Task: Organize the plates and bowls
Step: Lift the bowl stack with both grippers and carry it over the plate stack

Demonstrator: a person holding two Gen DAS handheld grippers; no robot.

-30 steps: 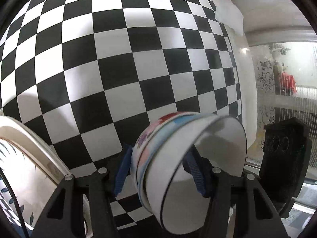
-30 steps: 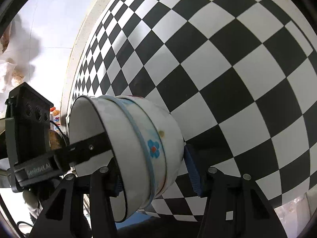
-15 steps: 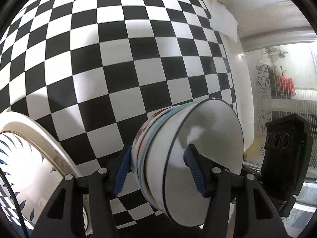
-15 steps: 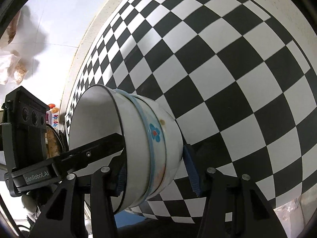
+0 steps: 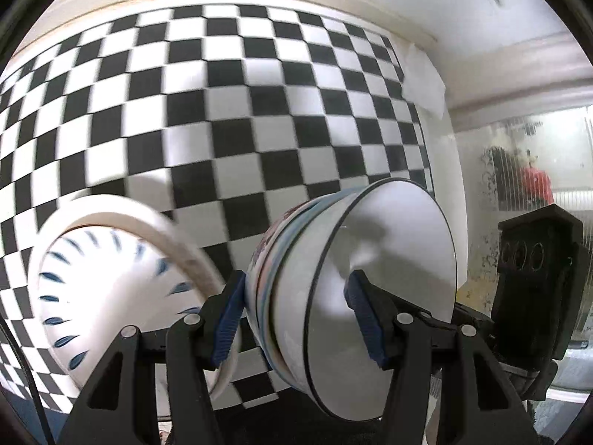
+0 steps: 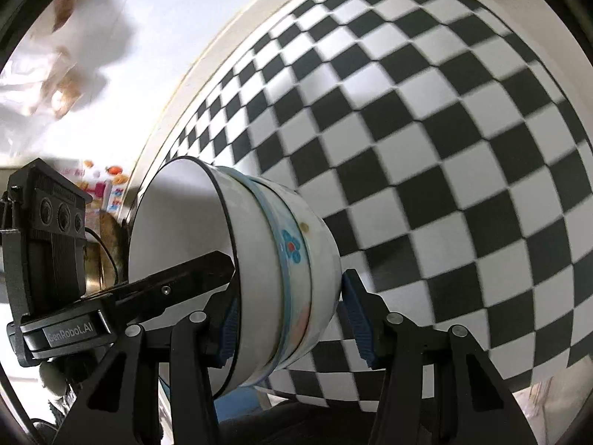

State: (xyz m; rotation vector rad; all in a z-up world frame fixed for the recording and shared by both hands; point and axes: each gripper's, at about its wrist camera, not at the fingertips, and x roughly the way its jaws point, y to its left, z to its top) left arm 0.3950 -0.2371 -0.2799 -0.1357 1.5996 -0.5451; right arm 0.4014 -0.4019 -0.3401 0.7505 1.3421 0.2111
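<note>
Both hand-held grippers are clamped on one stack of bowls [image 5: 355, 289], and it is off the checkered worktop [image 5: 229, 118], tipped on its side with the open mouth facing the right of the left wrist frame. The left hand-held gripper [image 5: 296, 319] has one blue pad inside the top bowl and the other against the outer wall of the stack, pressing through all the walls at once. In the right wrist frame the same stack [image 6: 259, 259] sits at centre left, mouth turned to the left of the frame, and the right hand-held gripper [image 6: 292, 322] pinches it the same way, one pad inside, one on the outside by the flower print. The left gripper's black finger reaches into the bowl mouth there, so the two grips sit on opposite parts of the rim. At the lower left of the left wrist frame a large plate [image 5: 111, 296] with blue dashes lies on the worktop, close under the stack and blurred. Here's the risk: the bowls are only nested, and tipped like this an inner one could slide out if either pinch eases. If the two hands drift apart or twist unevenly, the rim could slip off a pad. And lowering carelessly could knock the stack against that plate's edge.
</note>
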